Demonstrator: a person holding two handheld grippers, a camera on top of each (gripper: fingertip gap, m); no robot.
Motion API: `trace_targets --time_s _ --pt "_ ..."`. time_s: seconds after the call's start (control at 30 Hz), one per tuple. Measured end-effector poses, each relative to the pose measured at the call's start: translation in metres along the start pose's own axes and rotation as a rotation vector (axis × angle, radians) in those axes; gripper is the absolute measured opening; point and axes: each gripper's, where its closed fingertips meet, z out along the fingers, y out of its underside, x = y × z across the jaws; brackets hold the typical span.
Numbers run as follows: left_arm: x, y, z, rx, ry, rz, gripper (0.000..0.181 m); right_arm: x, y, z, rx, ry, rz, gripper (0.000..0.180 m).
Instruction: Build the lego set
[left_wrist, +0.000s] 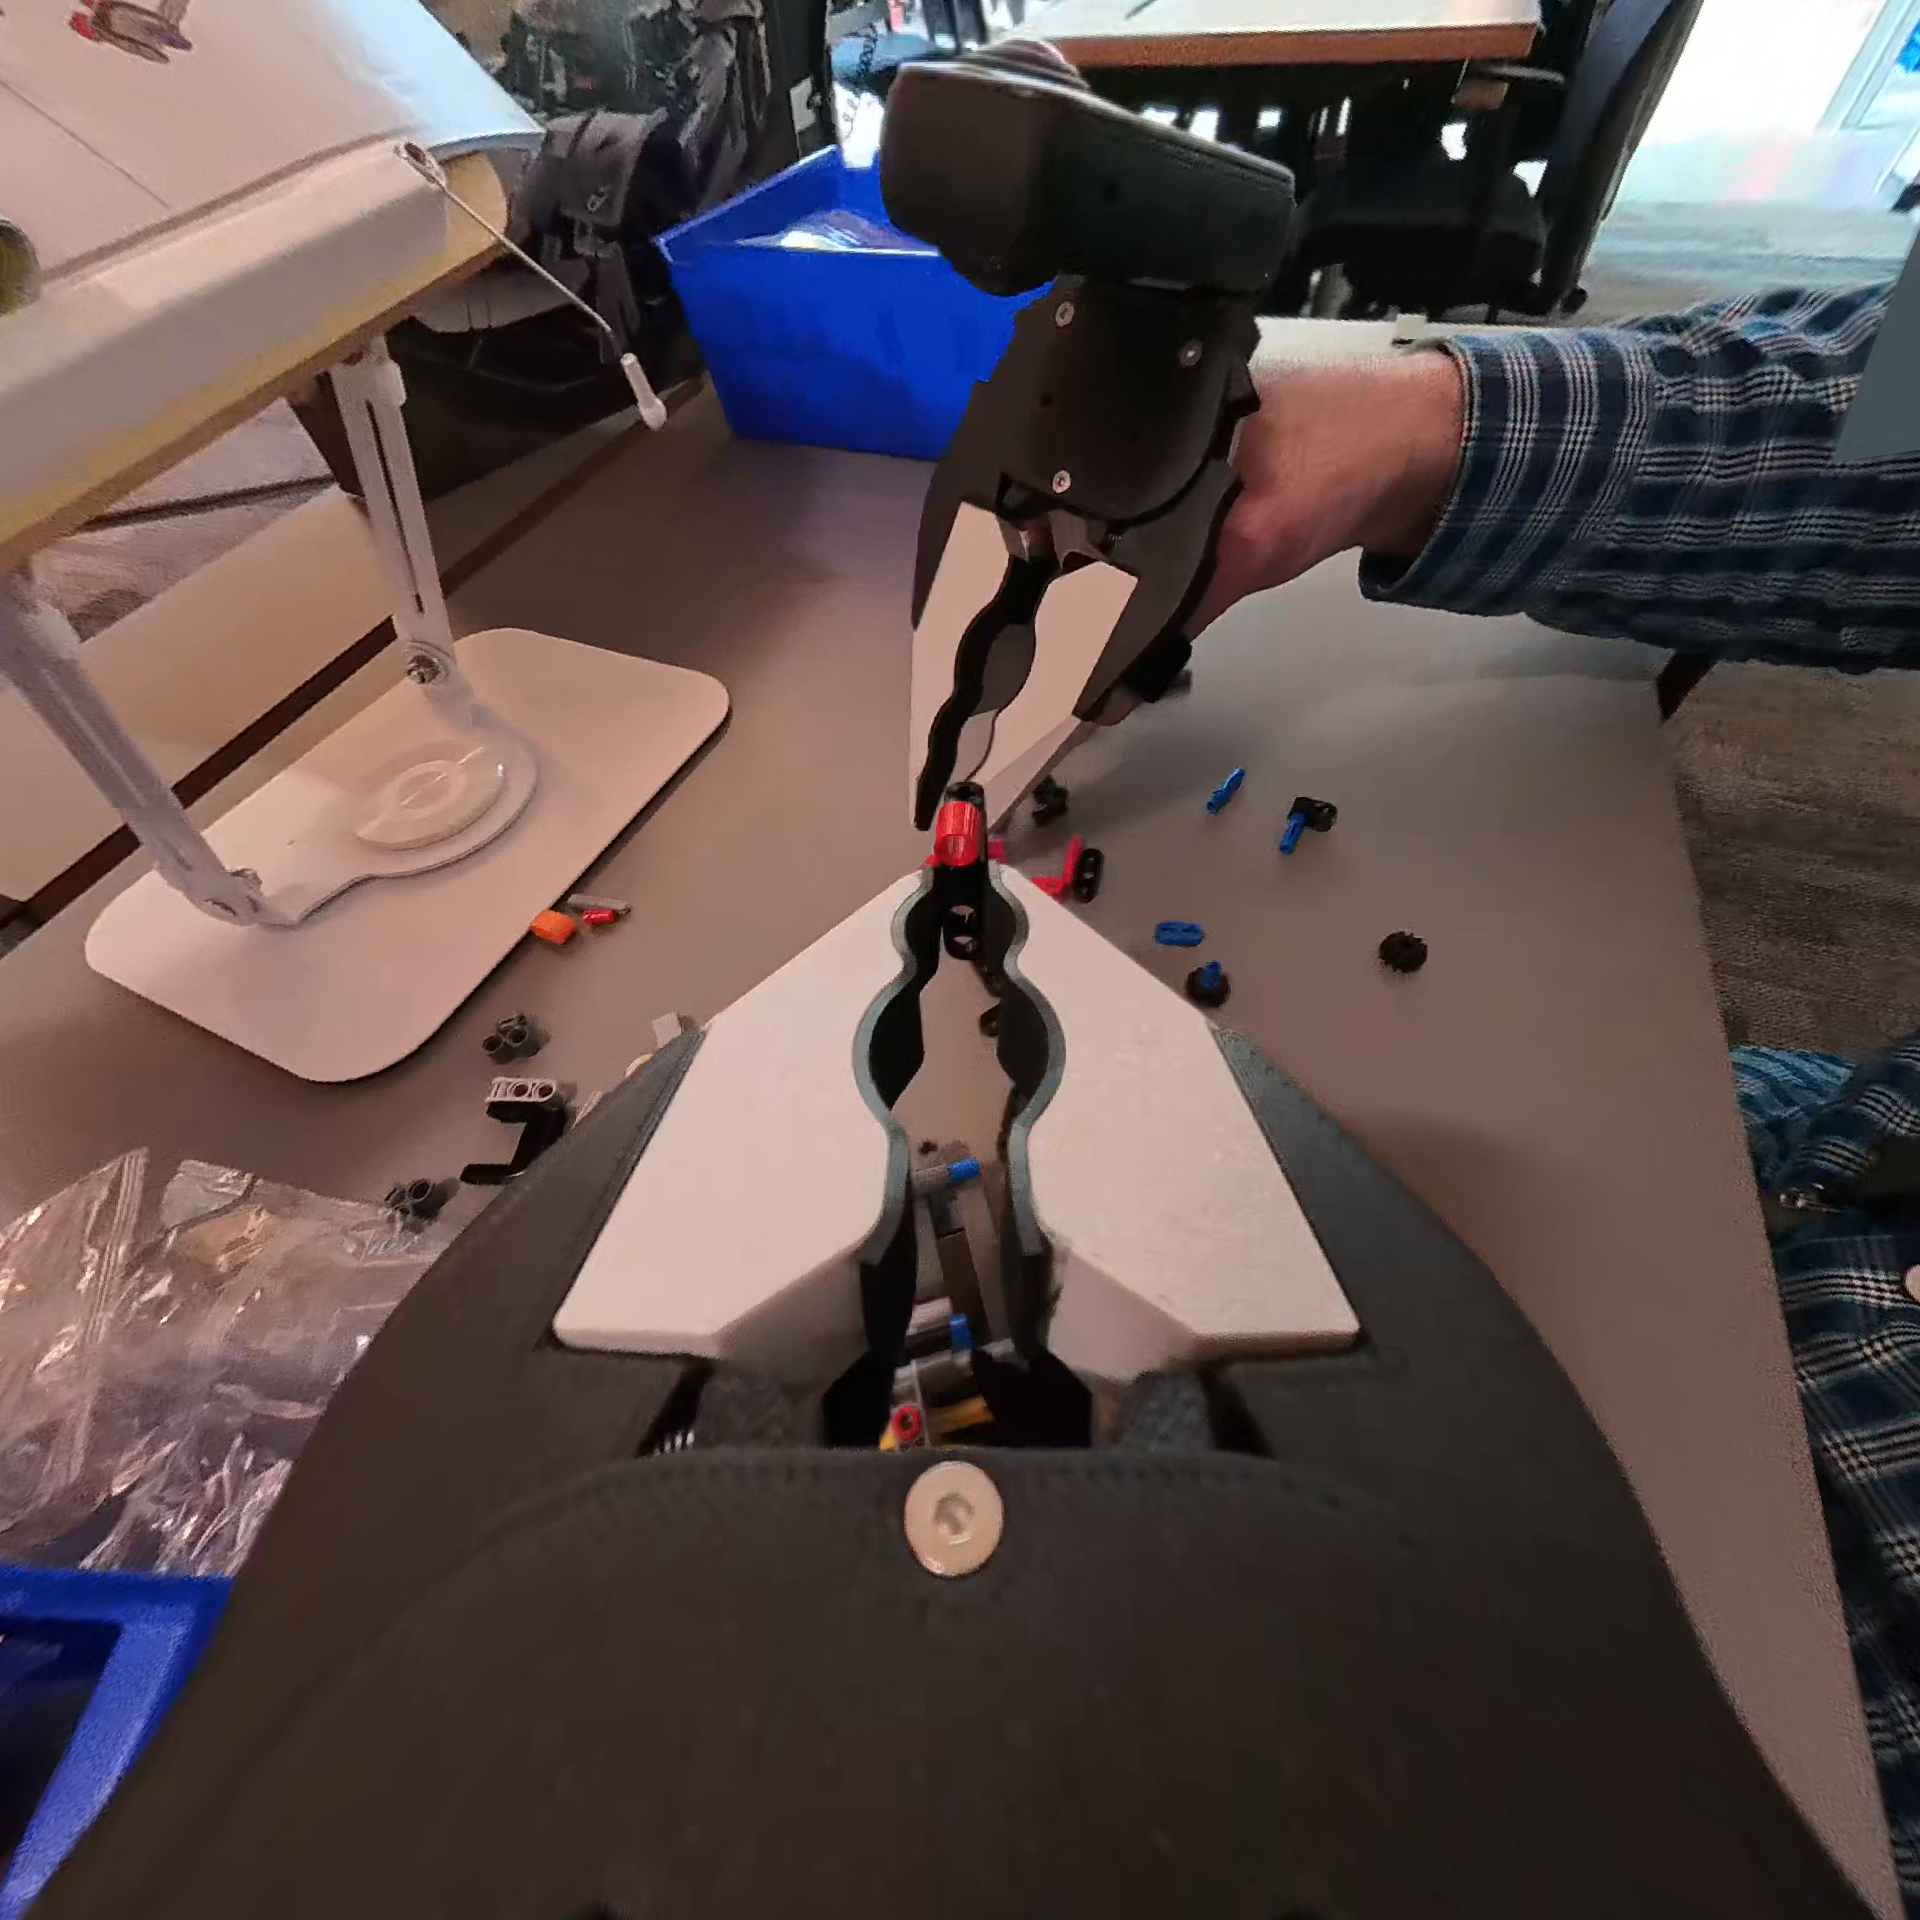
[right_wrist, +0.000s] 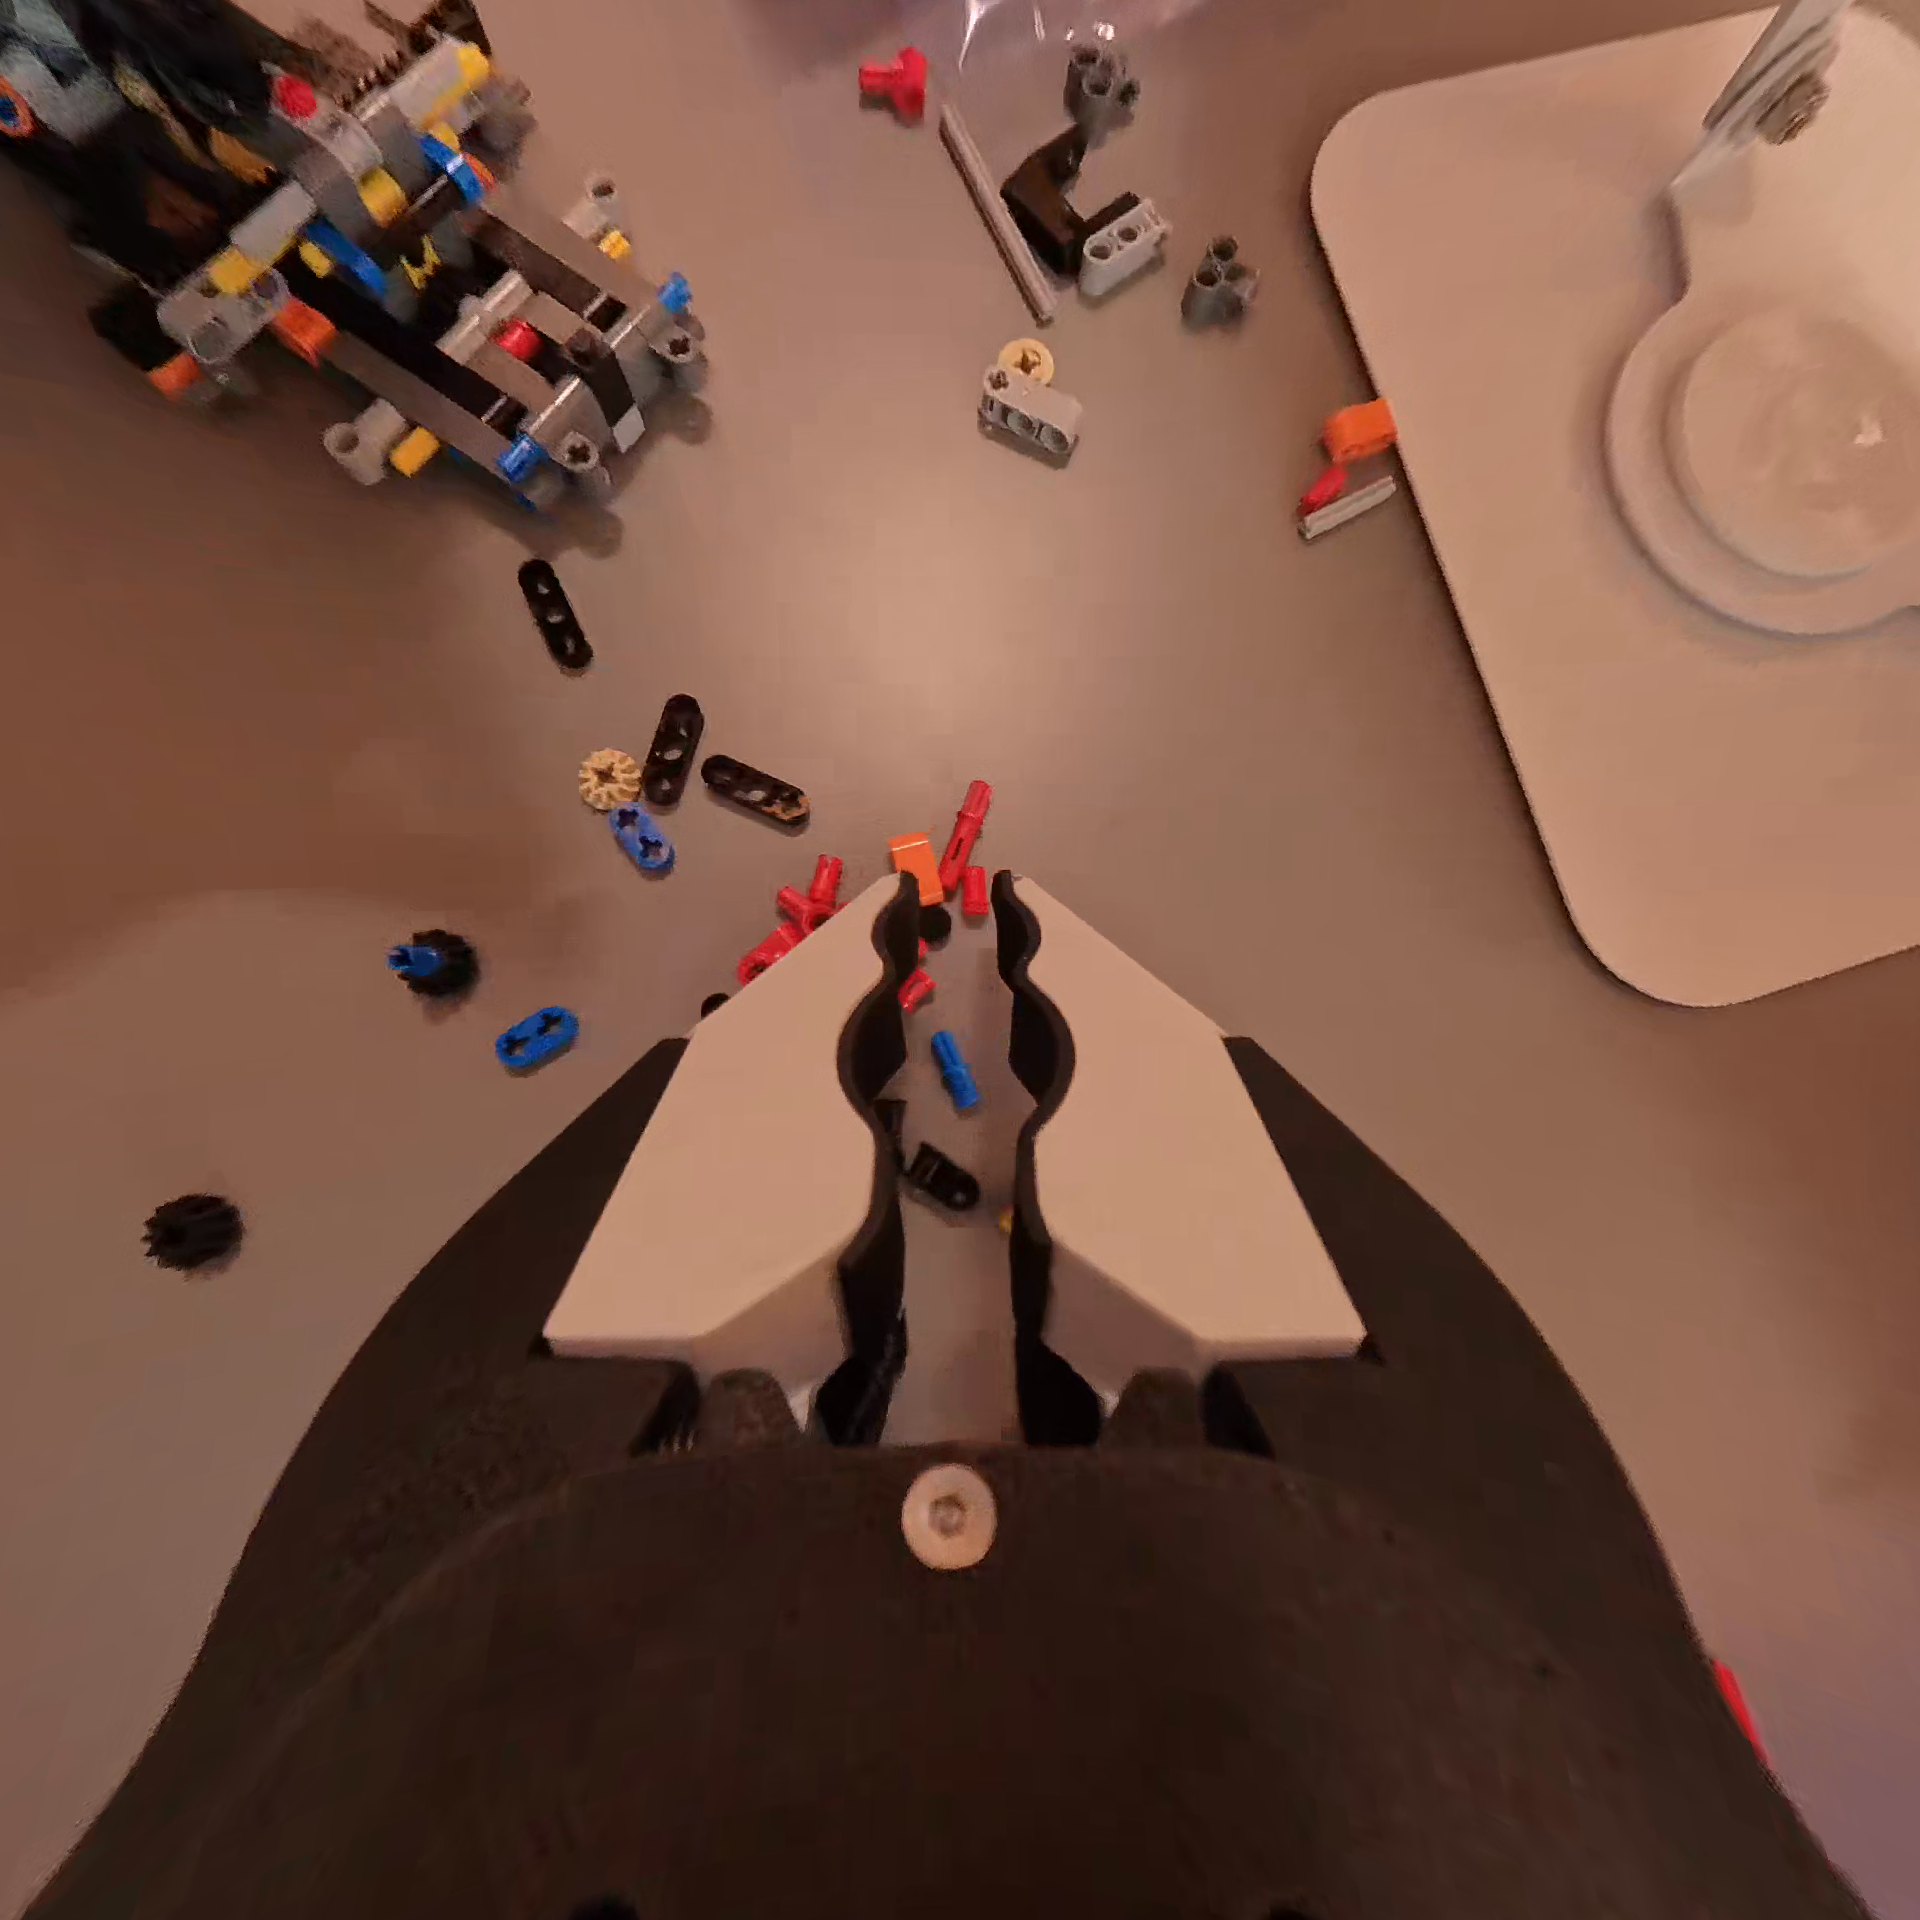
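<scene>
Between the tips of the left claw (left_wrist: 957, 914) sits a small black connector with a red bush (left_wrist: 957, 831) on its upper end, pinched firm and held up off the desk (left_wrist: 1403, 1039). Just beyond it hangs the right claw (left_wrist: 961, 805), its jaws narrowly parted and holding nothing, its tips right at the red bush; whether they touch it I cannot tell. In the right wrist view that claw (right_wrist: 954, 883) looks down on a scatter of loose red pins (right_wrist: 800, 914), a blue pin (right_wrist: 954, 1070) and black links (right_wrist: 673, 748). Farther off on the desk stands the half-built lego model (right_wrist: 405, 281); farther still, the white stand base (right_wrist: 1558, 520).

The step in hand looks like a sub-assembly: fitting or seating the bush on the connector. Next, the right claw likely must close squarely on the bush and press along the connector's axis, the left holding steady.
</scene>
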Motion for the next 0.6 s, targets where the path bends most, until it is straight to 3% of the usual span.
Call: trace_targets --time_s 0.17,0.6 --pt "-0.011 0.003 -0.009 0.013 -0.024 -0.038 0.006 -0.012 0.011 -0.002 -0.078 -0.073 -0.047 0.01" --pt "-0.01 0.002 -0.01 0.022 -0.015 -0.044 0.005 -0.045 0.015 -0.005 -0.077 -0.173 -0.074 0.012"
